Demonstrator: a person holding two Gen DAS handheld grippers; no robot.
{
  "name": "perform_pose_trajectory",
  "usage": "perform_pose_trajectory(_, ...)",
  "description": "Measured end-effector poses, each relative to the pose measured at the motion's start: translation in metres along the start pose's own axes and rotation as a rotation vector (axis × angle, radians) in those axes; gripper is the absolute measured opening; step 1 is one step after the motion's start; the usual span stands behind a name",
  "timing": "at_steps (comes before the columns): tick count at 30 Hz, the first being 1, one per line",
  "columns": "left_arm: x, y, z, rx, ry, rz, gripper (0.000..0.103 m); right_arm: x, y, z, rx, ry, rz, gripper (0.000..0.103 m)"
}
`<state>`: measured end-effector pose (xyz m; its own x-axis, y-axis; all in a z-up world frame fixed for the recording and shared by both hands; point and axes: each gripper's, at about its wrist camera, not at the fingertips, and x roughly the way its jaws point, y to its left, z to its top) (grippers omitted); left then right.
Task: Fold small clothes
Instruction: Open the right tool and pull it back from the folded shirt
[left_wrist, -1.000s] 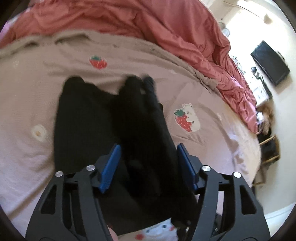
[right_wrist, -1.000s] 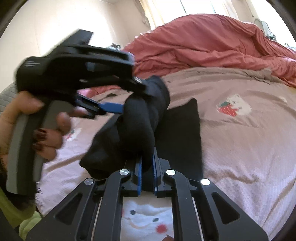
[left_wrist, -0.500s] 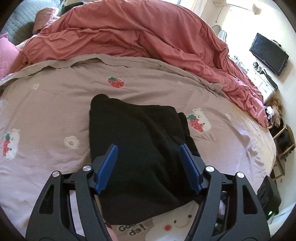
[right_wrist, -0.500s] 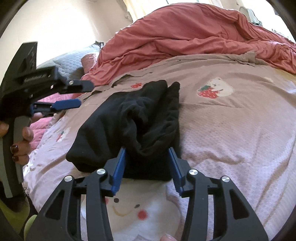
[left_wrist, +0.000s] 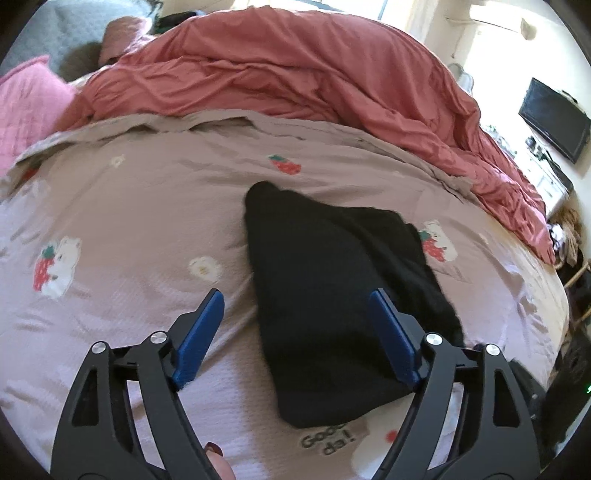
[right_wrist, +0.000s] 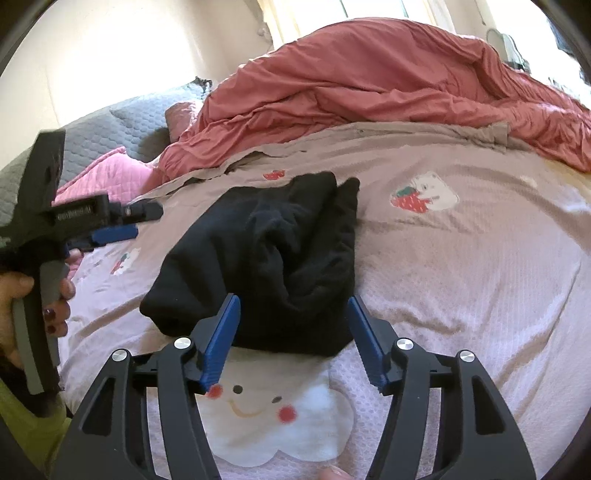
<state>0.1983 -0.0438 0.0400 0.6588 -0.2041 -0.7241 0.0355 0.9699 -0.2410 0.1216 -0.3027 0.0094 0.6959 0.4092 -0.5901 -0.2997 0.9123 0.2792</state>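
In the left wrist view, the left gripper (left_wrist: 295, 328), black-framed with blue pads, hangs over a mauve waffle-textured bedspread (left_wrist: 122, 221) printed with strawberries and white bears. Its jaws are opening and already stand wide, with nothing pressed between them: one blue pad is over bare bedspread, the other over the near edge of the small black knitted garment (left_wrist: 332, 295). That garment lies folded into a roughly flat, slanted wedge in the middle of the bedspread, with a crumpled salmon-red duvet (left_wrist: 295, 74) heaped well beyond it and a pink quilted pillow (left_wrist: 26, 103) at the far left. In the right wrist view, the right gripper (right_wrist: 293, 332), of the same make, sits low at the garment's near edge; its jaws are also opening and frame the lumpy near fold without clamping it, so the cloth rests on the bed on its own. To the left in this view the other gripper appears side-on, held by a hand (right_wrist: 33, 306) with dark-painted nails and clear of the cloth. Both tools appear to have let go, so the fold in hand looks laid down, though its top layer is bunched and ridged. The next move would likely call for pressing that bunched layer flat, or pinching one end again for a further fold.
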Motion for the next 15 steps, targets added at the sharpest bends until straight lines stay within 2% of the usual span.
perform_pose_trajectory(2,0.003,0.01,-0.005,-0.021,0.012,-0.003,0.073,-0.002,0.002,0.007,-0.013,-0.014,-0.002,0.059)
perform_pose_trajectory(6,0.015,0.021,-0.018,-0.051,0.05,-0.014,0.061,0.002,-0.001,0.03,0.001,-0.035,0.006,0.059)
perform_pose_trajectory(11,0.029,0.014,-0.03,-0.039,0.081,-0.061,0.061,0.028,-0.014,0.07,0.055,0.014,0.062,0.059)
perform_pose_trajectory(15,0.036,0.01,-0.037,-0.015,0.098,-0.06,0.061,0.06,-0.022,0.097,0.083,0.081,0.055,0.059)
